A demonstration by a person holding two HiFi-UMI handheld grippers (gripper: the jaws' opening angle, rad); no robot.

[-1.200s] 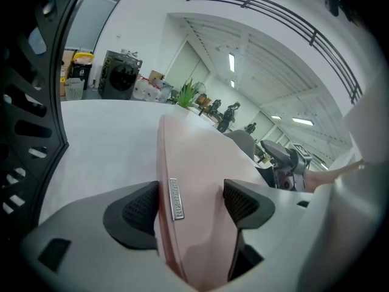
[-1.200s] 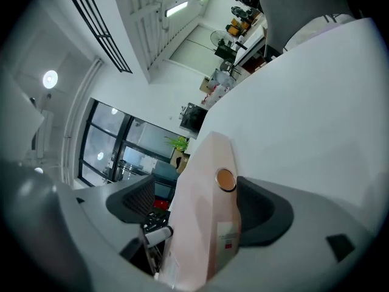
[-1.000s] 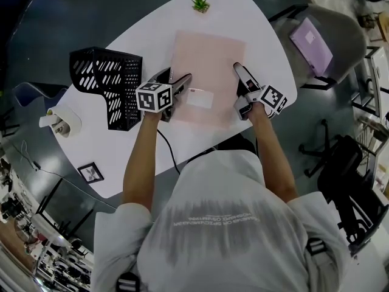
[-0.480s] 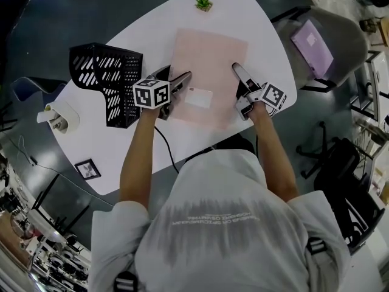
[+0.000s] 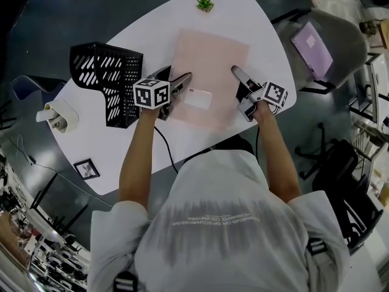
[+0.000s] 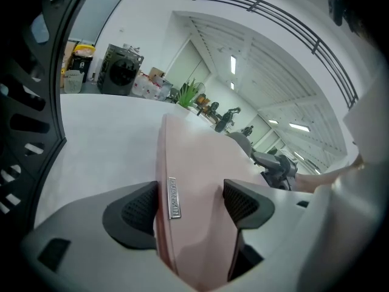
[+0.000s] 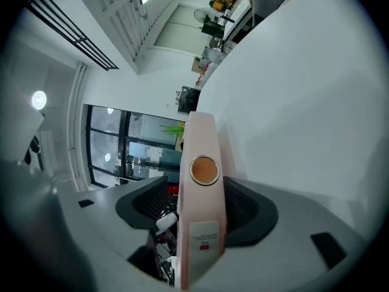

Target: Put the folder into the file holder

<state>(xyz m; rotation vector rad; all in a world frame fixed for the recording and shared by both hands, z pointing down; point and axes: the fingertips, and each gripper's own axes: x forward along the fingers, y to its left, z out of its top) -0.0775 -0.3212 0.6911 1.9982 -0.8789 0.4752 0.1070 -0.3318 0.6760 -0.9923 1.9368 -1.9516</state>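
A pink folder lies flat in the middle of the white table. The black mesh file holder stands to its left, and its wall fills the left edge of the left gripper view. My left gripper is at the folder's left edge. The folder fills the gap between its pads, so it is shut on it. My right gripper is at the folder's right edge. Its jaws are closing around the spine, which has a round hole and a label. A slim gap remains at one pad.
A small potted plant stands at the table's far edge. A framed picture and a white object lie on the left part of the table. A grey chair holding a purple item stands to the right.
The right gripper has shifted slightly along the folder's right edge. The left gripper has stayed at the left edge. The folder has not moved.
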